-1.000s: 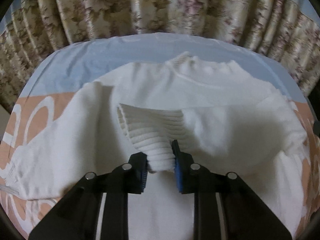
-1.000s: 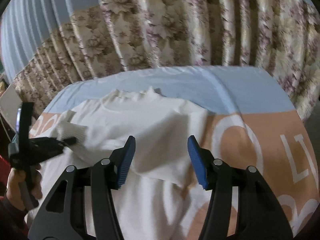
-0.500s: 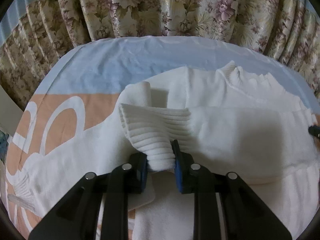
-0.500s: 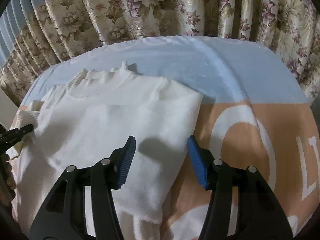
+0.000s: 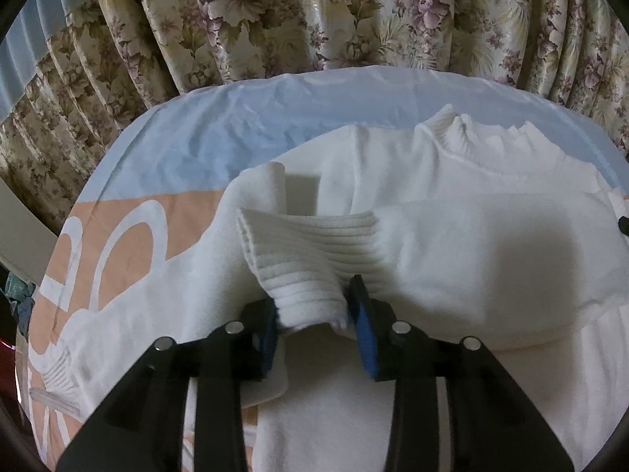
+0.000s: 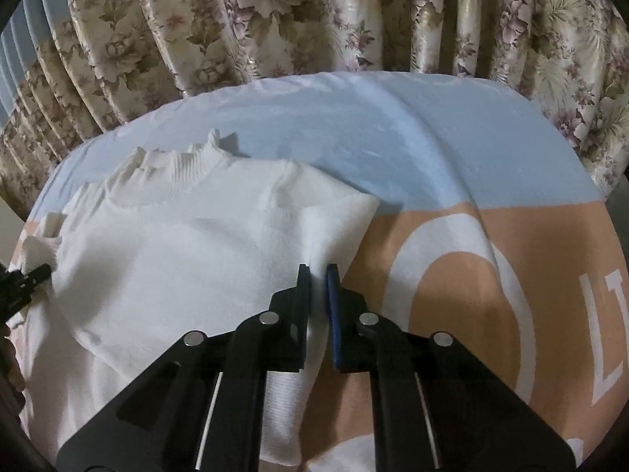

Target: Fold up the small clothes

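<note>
A small white knit sweater lies on the bed, collar toward the curtain, with one sleeve folded across its body. My left gripper is shut on the sleeve's ribbed cuff, held over the sweater's left side. In the right wrist view the sweater fills the left half. My right gripper is shut on the sweater's right edge, with white fabric pinched between its blue pads. The left gripper's tip shows at the far left edge.
The bed sheet is light blue at the back and peach with large white letters in front. A floral curtain hangs right behind the bed. The bed's edge drops off at the left.
My right gripper moved forward to the sweater's right edge and shut on the fabric; it was open before. My left gripper kept its hold on the cuff and carried it a little further across.
</note>
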`<state>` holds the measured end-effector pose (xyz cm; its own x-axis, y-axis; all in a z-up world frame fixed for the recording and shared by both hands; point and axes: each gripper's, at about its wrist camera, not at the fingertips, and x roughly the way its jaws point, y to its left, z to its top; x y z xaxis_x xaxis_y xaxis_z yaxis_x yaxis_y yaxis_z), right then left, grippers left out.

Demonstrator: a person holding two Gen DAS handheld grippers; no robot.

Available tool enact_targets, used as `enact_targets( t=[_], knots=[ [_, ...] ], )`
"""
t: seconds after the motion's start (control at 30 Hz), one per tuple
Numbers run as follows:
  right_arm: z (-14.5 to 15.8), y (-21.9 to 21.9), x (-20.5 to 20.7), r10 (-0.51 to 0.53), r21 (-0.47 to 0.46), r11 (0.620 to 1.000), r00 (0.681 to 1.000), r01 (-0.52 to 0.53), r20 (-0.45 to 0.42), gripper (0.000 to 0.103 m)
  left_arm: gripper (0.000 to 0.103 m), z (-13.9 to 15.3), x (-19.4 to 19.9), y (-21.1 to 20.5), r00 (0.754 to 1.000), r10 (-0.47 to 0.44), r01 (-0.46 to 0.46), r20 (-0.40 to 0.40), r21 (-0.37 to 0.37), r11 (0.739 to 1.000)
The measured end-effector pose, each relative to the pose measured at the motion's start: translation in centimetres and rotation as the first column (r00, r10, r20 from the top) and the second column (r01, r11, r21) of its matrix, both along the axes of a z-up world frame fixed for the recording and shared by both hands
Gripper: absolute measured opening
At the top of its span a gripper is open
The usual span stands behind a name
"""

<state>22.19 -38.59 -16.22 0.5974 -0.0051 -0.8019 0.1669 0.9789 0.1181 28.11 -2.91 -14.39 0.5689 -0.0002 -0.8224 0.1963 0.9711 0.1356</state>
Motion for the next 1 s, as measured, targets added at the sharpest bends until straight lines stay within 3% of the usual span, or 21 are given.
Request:
enact_targets(
  t=[0.07,0.13,0.2,0.27,0.37,0.43,0.53,0.67,0.8,0.9,1.0],
  knots=[
    [0.2,0.1,-0.2,-0.003,-0.023,1.0,1.0,0.003,0.01,0.015,0.038,0.1,0.1,0.0,1.0,-0.001,0.001,-0.003,-0.001,1.0],
    [0.7,0.0,-0.6,-0.014,-0.039,0.999,1.0,0.015,0.024,0.021,0.05,0.6,-0.1,0.1,1.0,-0.002,0.002,-0.001,-0.007,1.0],
    [1.5,0.2,-1.1,-0.018,-0.05,0.999,0.999,0.021,0.046,0.023,0.075,1.7,-0.6,0.5,1.0,0.008,-0.008,0.027,-0.017,1.0],
    [2.6,1.1,-1.8,-0.005,-0.089,0.996,0.997,0.012,0.073,0.035,0.08,2.8,-1.1,1.0,0.997,0.033,-0.033,0.071,-0.005,0.999],
    [3.8,3.2,-2.4,0.036,-0.115,0.993,0.993,-0.024,0.109,0.044,0.08,4.5,-1.6,1.9,0.988,0.082,-0.084,0.13,0.008,0.996],
    [3.9,4.6,-2.3,0.061,-0.094,0.994,0.992,-0.05,0.113,0.048,0.08,5.4,-1.7,1.8,0.987,0.076,-0.073,0.139,-0.029,0.997],
    [3.2,7.2,-1.9,0.121,-0.068,0.991,0.988,-0.115,0.096,0.049,0.08,4.9,-2.0,-1.0,0.994,-0.013,0.021,0.104,-0.072,0.997],
    [1.5,9.7,-1.1,0.162,-0.055,0.986,0.985,-0.159,0.057,0.049,0.08,2.1,-1.1,-4.9,0.995,-0.096,0.098,0.019,-0.109,0.989],
    [-0.2,10.0,-0.6,0.167,-0.059,0.984,0.986,-0.166,0.006,0.048,0.08,-0.5,0.0,-5.1,0.995,-0.085,0.079,-0.055,-0.096,0.992],
    [-0.3,8.7,-1.2,0.142,-0.093,0.986,0.99,-0.141,0.005,0.048,0.08,-0.5,0.1,-3.2,0.997,-0.054,0.049,-0.047,-0.11,0.993],
    [-0.4,6.7,-1.7,0.111,-0.042,0.993,0.994,-0.11,0.011,0.042,0.08,-0.3,-0.4,-2.6,0.997,-0.054,0.047,-0.048,-0.123,0.991]
  ],
)
